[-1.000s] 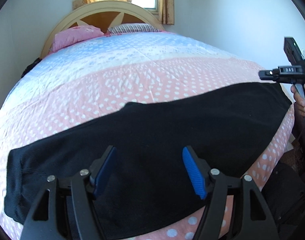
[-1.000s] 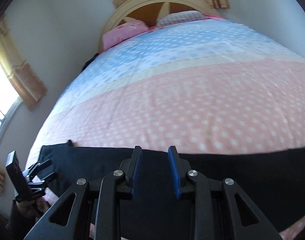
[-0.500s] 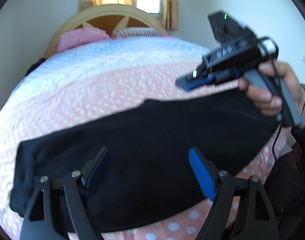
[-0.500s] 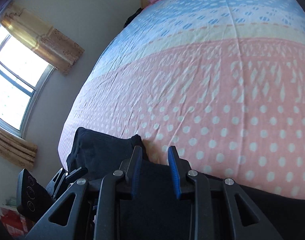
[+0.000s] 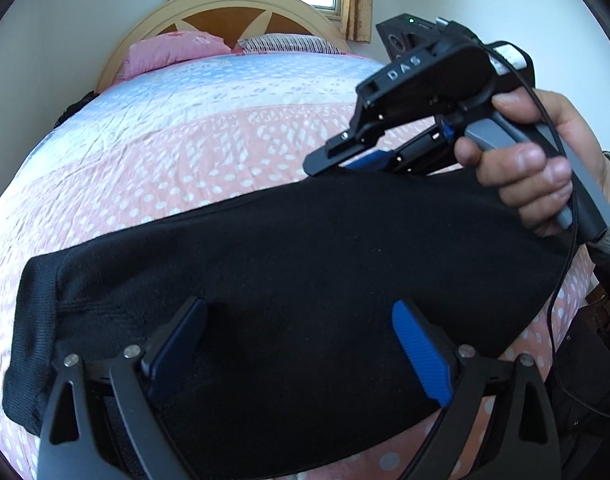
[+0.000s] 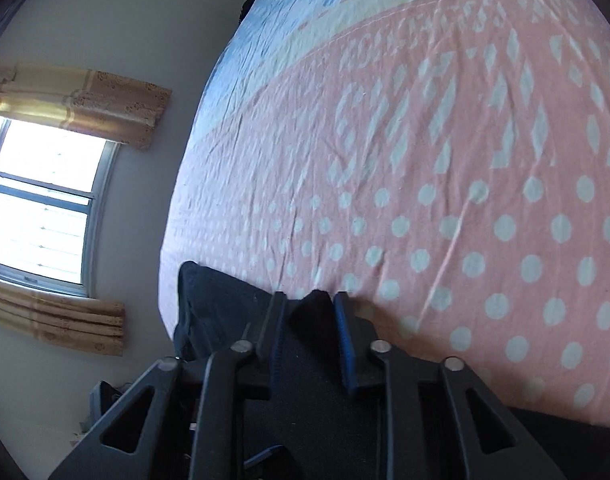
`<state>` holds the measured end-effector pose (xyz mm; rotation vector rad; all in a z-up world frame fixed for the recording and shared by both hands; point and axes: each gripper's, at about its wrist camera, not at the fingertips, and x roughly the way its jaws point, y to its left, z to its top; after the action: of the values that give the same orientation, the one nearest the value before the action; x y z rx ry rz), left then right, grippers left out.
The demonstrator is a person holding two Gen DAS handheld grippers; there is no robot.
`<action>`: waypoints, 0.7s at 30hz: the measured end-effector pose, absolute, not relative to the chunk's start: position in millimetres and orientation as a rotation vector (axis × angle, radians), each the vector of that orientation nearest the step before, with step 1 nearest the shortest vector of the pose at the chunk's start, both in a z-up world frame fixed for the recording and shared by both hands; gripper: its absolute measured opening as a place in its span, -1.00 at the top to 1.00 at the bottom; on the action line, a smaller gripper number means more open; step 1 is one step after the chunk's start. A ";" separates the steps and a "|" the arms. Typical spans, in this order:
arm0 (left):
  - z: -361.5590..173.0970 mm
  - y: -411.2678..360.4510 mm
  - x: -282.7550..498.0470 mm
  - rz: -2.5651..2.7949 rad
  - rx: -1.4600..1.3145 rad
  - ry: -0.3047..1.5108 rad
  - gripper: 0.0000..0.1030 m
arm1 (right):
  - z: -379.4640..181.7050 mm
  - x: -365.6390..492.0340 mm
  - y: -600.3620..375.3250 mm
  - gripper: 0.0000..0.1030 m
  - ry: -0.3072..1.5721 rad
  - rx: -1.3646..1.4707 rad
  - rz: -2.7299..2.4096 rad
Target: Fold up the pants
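Note:
Black pants [image 5: 305,248] lie flat across the near part of the bed [image 5: 185,152]. My left gripper [image 5: 297,308] hovers over their near half, its jaws still opening wide, cloth beneath them but not pinched. A hand holds my right gripper [image 5: 345,162] at the pants' far edge. In the right wrist view that gripper [image 6: 309,308] is closing, and a raised peak of the pants [image 6: 225,300] is pinched between its blue pads.
A pink and blue dotted bedsheet [image 6: 425,160] stretches beyond the pants. A wooden headboard [image 5: 241,12], a pink pillow [image 5: 173,50] and a striped pillow [image 5: 289,44] stand at the far end. A curtained window [image 6: 41,200] is on the left wall.
My right gripper swung from the right end of the pants to their far edge, dipped down and closed on a fold of cloth. My left jaws spread wider.

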<state>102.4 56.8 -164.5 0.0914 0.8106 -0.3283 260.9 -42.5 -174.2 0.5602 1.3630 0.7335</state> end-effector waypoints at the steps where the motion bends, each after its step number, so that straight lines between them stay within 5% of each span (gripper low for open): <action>1: -164.4 56.5 102.1 -0.325 0.095 0.813 -0.90 | -170.2 259.6 -40.9 0.81 1.347 0.561 0.730; 18: -172.1 48.5 117.9 -0.317 0.097 0.809 -0.98 | -157.1 256.0 -40.0 0.83 1.230 0.445 0.626; 20: -173.2 50.6 118.9 -0.316 0.097 0.808 -0.99 | -140.6 244.0 -50.7 0.20 1.187 0.367 0.592; 21: -173.7 51.8 120.0 -0.316 0.097 0.808 -0.99 | -132.0 235.0 -59.2 0.07 1.157 0.338 0.587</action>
<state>120.0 51.8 -173.7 0.0968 0.8077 -0.3156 235.0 -59.2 -132.0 0.3379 1.1568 0.5866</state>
